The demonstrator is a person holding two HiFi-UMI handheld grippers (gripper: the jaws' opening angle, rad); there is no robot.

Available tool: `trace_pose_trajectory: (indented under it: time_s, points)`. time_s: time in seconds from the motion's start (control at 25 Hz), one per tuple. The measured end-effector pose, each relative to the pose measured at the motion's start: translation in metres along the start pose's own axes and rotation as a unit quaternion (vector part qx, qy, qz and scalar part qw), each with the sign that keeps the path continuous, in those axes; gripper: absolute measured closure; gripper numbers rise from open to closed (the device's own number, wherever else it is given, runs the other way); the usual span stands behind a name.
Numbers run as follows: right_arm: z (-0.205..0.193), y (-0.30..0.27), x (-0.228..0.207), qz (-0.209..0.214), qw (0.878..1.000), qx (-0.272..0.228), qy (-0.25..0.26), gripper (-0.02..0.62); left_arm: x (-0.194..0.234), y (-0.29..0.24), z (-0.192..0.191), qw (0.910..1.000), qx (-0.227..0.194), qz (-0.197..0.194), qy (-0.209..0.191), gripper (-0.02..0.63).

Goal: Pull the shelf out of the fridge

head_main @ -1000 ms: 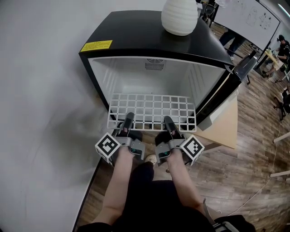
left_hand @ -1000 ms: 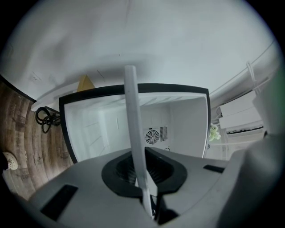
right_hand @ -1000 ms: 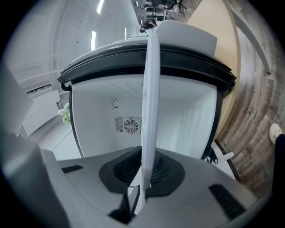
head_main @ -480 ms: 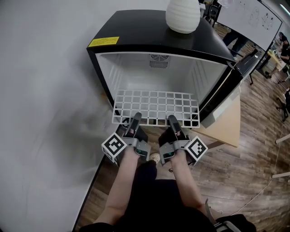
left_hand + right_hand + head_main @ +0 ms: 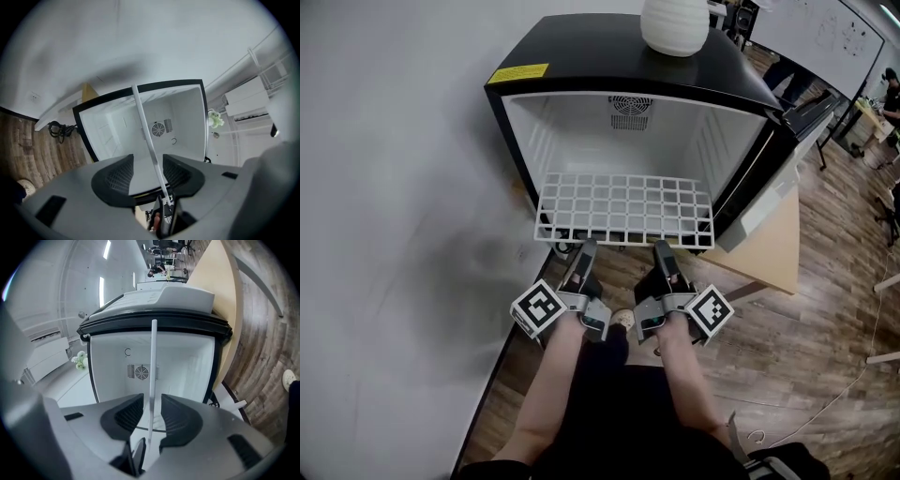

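In the head view we see the white wire shelf (image 5: pixel 623 208) at the centre of the frame. It lies flat and sticks part-way out of the open black fridge (image 5: pixel 609 52), with its front edge past the fridge's mouth. Just below that edge are our two tools, side by side and a little apart. The left tool (image 5: pixel 585 249) is toward the shelf's left half and the right tool (image 5: pixel 663 249) toward its right half. The left tool's jaws are opening, with the shelf's front edge between them and not pressed by the pads (its own view seems to show a gap on either side, as far as we can tell). The right tool's jaws stand apart as well, the edge running between the pads without touching them. A white ribbed vase (image 5: pixel 674 23) sits on the fridge top at the upper edge of the frame.
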State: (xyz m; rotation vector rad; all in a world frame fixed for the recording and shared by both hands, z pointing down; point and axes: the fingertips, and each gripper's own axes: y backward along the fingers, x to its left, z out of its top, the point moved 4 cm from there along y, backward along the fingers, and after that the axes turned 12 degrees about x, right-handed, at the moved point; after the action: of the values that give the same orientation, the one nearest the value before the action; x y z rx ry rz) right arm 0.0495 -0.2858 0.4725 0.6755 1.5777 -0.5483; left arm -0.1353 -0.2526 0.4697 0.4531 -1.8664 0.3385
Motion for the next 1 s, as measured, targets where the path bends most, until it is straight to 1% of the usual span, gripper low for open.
trace_pose_trajectory:
  time_s: [0.08,0.16,0.28,0.4,0.48,0.56,0.6,0.64,0.68,0.76,0.84,0.88,0.92,1.0]
  points:
    - [-0.001,0.004,0.001,-0.010,1.000,0.007,0.023,0.511,-0.001,0.004,-0.002,0.9998,0.005,0.010,-0.019,0.433]
    - [0.000,0.010,0.002,-0.025,0.998,0.012,0.057,0.511,-0.002,0.006,-0.004,0.9988,0.011,0.022,-0.042,0.433]
    - [0.004,0.018,0.005,-0.050,0.992,0.015,0.117,0.517,-0.002,0.010,-0.008,0.9958,0.019,0.041,-0.079,0.434]
    - [0.004,0.024,0.012,-0.069,0.982,0.022,0.177,0.520,-0.003,0.013,-0.013,0.9901,0.032,0.062,-0.122,0.436]
    - [0.003,0.027,0.019,-0.079,0.972,0.028,0.218,0.525,-0.007,0.015,-0.017,0.9853,0.038,0.072,-0.150,0.442]
    - [0.001,0.031,0.021,-0.094,0.962,0.033,0.256,0.526,-0.014,0.017,-0.020,0.9768,0.042,0.082,-0.193,0.451]
    - [0.000,0.033,0.022,-0.101,0.956,0.036,0.272,0.526,-0.018,0.018,-0.021,0.9699,0.045,0.089,-0.222,0.458]
    - [-0.001,0.034,0.022,-0.108,0.951,0.040,0.288,0.526,-0.022,0.019,-0.022,0.9608,0.048,0.098,-0.255,0.468]
    - [-0.003,0.036,0.022,-0.115,0.944,0.045,0.305,0.526,-0.026,0.019,-0.023,0.9495,0.051,0.108,-0.290,0.477]
    - [-0.005,0.039,0.024,-0.131,0.928,0.051,0.345,0.540,-0.034,0.021,-0.026,0.9217,0.057,0.128,-0.362,0.499]
    - [-0.007,0.044,0.028,-0.143,0.910,0.051,0.385,0.563,-0.042,0.023,-0.029,0.8923,0.062,0.146,-0.423,0.519]
    - [-0.008,0.046,0.031,-0.147,0.901,0.051,0.405,0.569,-0.045,0.024,-0.030,0.8793,0.063,0.152,-0.447,0.536]
    - [-0.008,0.048,0.034,-0.149,0.891,0.052,0.425,0.574,-0.048,0.024,-0.031,0.8682,0.063,0.157,-0.466,0.550]
    - [-0.010,0.052,0.040,-0.155,0.870,0.055,0.465,0.585,-0.052,0.027,-0.034,0.8512,0.062,0.163,-0.495,0.568]
